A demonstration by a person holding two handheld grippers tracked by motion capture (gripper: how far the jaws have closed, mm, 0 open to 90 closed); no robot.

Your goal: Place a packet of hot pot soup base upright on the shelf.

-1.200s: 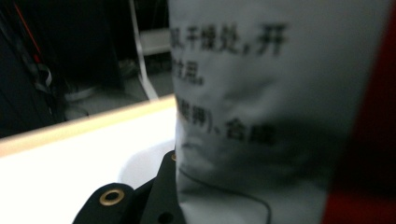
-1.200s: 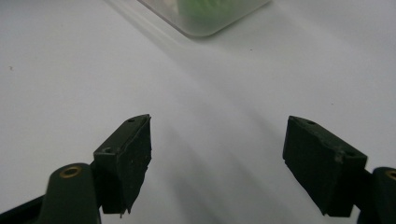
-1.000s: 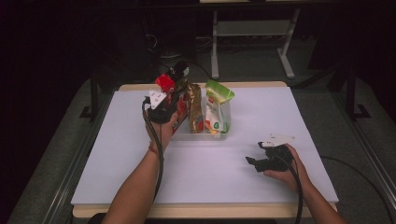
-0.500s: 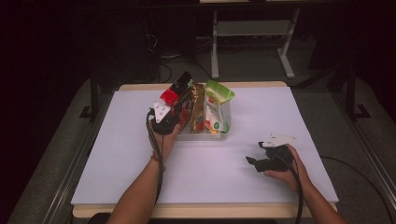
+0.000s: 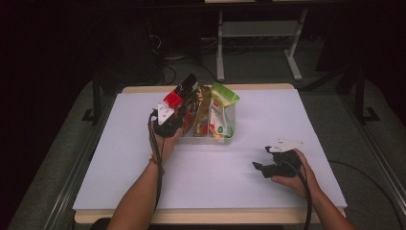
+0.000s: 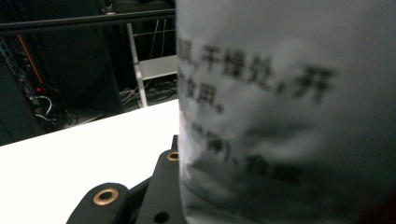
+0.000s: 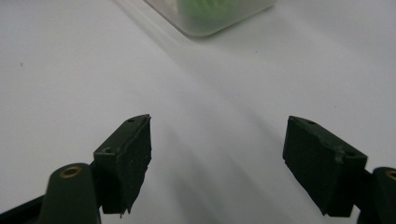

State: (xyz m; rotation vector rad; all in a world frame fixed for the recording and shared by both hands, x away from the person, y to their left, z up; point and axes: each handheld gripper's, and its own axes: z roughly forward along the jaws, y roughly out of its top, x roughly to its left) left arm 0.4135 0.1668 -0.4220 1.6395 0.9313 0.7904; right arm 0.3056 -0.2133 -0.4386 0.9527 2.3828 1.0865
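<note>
Seen from above: white table [image 5: 119, 163], wooden edge along near and far sides, dark floor beyond on every side. Wide bare stretch at left, from the left edge to the person's left forearm.

Left of centre, left gripper [image 5: 184, 98] raised over the left end of a clear plastic tub [image 5: 210, 140], jaws pinching a dark snack packet [image 5: 190, 86] with red on it, tilted up and toward the far edge. In the left gripper view, packet [image 6: 285, 112] pressed close to the lens, grey with blurred printed characters, one black jaw visible beside it at bottom left, bare table and a dark rail behind.

Tub near the far middle of the table, well back from the near edge. Inside, standing on end: one brown packet [image 5: 203, 108], one green and white packet [image 5: 221, 112]. Counting the held one, three packets; one tub. Whether more lie lower in the tub, cannot tell.

Broad open strip between tub and near edge, crossed by the left forearm alone.

Right of centre, right gripper [image 5: 261, 159] resting low near the near edge, pointing left, grey plate on top, cable trailing back along the arm. In the right gripper view, jaws spread wide [image 7: 217, 163], nothing between them, white table beneath, tub corner [image 7: 210, 25] with green inside at top. Bare table from there to the right edge. Two grippers, two hands.
</note>
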